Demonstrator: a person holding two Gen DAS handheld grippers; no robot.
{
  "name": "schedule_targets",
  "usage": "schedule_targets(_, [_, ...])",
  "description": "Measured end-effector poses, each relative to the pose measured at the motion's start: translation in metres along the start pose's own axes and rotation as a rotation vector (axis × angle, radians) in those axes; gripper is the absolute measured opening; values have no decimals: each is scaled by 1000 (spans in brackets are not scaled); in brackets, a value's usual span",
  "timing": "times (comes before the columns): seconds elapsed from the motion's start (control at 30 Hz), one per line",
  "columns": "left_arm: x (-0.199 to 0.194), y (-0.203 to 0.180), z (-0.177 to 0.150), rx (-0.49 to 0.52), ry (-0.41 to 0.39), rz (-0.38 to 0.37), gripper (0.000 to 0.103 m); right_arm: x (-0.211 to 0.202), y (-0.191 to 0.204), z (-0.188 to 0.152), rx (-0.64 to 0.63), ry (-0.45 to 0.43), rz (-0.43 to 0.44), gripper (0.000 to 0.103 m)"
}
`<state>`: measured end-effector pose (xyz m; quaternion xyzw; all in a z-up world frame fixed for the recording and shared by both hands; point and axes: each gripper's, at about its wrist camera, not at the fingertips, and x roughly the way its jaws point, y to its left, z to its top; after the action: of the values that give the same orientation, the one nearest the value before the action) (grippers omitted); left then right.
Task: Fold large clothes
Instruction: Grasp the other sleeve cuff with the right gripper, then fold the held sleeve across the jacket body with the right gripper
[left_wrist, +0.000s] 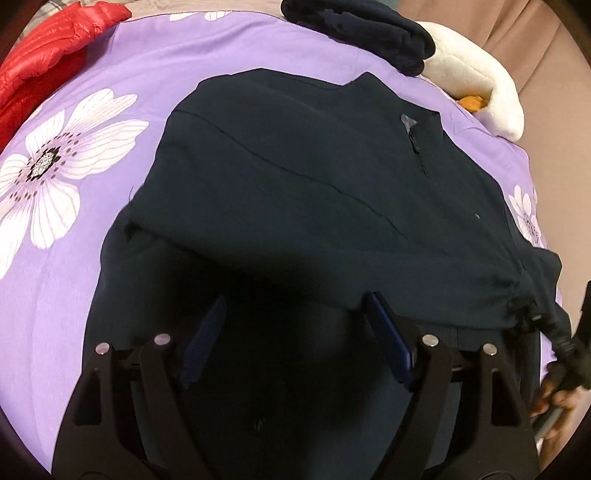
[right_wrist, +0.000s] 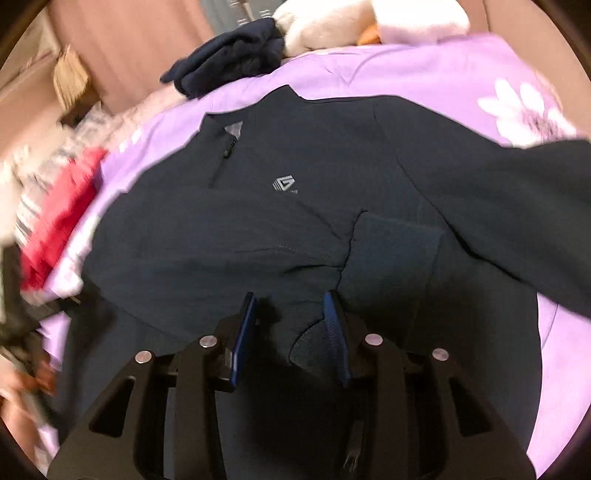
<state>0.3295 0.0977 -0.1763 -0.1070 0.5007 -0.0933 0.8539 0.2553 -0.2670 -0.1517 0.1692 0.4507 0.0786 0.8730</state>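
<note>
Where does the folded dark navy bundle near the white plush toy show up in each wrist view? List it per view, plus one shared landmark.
Left wrist view: folded navy bundle at top centre, left of the white plush toy.
Right wrist view: the bundle at top, left of centre, again left of the toy.
Shared landmark: the zip collar of the navy jacket.
</note>
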Motion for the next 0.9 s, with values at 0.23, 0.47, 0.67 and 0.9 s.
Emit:
schedule_targets(0.23, [-55, 7, -33, -2, -51, -87, 99, -113, -98, -47, 309, -212, 87, 65])
schedule_targets(0.47, [-87, 17, -86, -74, -48, -114, 101, -200, -244, -135, 823, -427, -55, 71])
schedule_targets(0.67, [-98, 22, -108, -158, -25, -137, 101, -211, -292, -146, 934, -543, -91, 71])
schedule_targets(0.9, [-115, 12, -107, -153, -55, -124, 101, -199, -316, -121, 994, -633, -141, 50])
